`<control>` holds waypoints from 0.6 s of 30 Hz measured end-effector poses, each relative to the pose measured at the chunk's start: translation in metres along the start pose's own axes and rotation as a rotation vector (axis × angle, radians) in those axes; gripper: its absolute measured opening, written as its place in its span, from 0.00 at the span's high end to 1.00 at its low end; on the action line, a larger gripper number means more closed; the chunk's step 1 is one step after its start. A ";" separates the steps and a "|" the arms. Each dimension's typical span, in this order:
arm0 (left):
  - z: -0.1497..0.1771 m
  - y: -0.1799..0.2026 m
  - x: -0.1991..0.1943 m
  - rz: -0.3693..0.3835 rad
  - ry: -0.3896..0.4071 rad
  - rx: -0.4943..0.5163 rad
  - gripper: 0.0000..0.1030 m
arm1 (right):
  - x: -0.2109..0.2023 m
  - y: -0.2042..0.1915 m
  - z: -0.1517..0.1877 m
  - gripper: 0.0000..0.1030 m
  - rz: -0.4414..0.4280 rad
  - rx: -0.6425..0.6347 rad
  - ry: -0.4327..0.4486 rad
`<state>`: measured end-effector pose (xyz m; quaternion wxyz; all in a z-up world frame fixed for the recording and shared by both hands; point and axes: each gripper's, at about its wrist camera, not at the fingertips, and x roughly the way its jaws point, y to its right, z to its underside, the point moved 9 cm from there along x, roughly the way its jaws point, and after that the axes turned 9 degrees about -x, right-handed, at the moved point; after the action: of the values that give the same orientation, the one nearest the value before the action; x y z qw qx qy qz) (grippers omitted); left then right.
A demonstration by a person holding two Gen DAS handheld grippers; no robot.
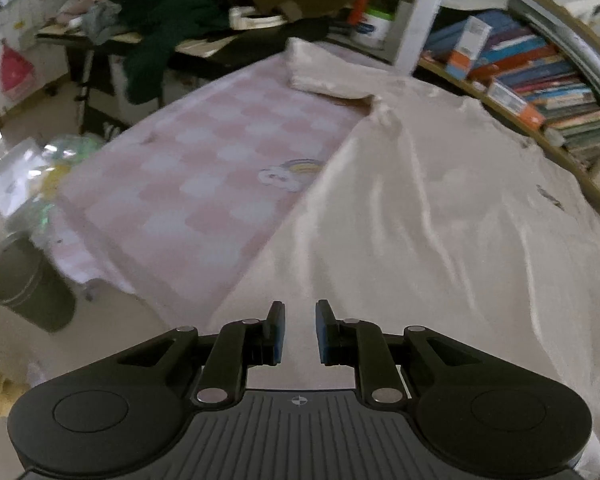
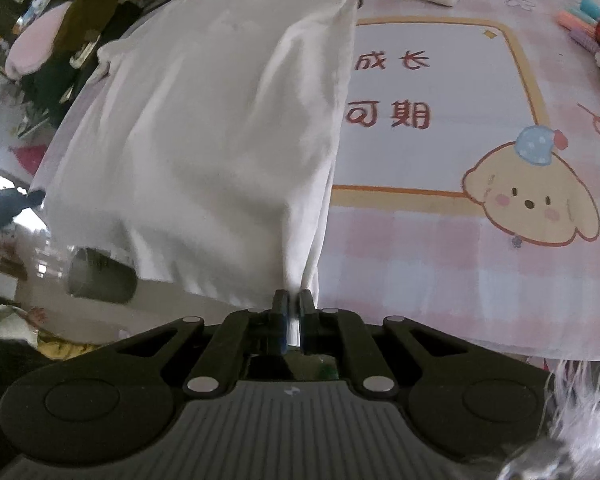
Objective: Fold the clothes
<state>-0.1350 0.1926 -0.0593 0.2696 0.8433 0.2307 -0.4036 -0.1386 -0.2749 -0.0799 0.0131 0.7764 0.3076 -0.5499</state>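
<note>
Pink checked bench cover (image 1: 204, 184) carries the cream T-shirt (image 2: 204, 120). Left hand-held gripper (image 1: 300, 330) spread, above its fabric. Right hand-held gripper (image 2: 293, 312) pinches the hem. Only left view shows bookshelf (image 1: 540, 80) at 2 o'clock.

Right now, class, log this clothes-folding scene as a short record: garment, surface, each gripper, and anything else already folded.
garment: white T-shirt, spread out flat, bottom hem hanging over the near edge
surface: pink checked cover with cartoon dog print
left gripper: open, above the shirt, holding nothing
right gripper: shut on the shirt's hem
other clothes: folded cream garment at the far end
floor: dark bin
</note>
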 end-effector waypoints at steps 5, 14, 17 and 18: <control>0.005 0.030 0.004 0.038 -0.018 0.078 0.83 | 0.004 -0.003 0.000 0.95 0.002 0.001 -0.004; 0.010 0.042 0.000 0.025 -0.031 0.108 0.80 | -0.011 0.004 0.000 0.71 0.004 0.087 0.031; 0.009 0.042 -0.003 -0.005 -0.013 0.127 0.57 | -0.023 0.002 -0.009 0.70 0.028 0.062 0.077; 0.008 0.042 -0.004 -0.014 -0.003 0.135 0.50 | -0.029 0.002 -0.014 0.70 0.041 0.055 0.105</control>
<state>-0.1158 0.1553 -0.0489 0.2097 0.8573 0.2085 -0.4215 -0.1322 -0.2847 -0.0500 -0.0132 0.8104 0.2767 -0.5162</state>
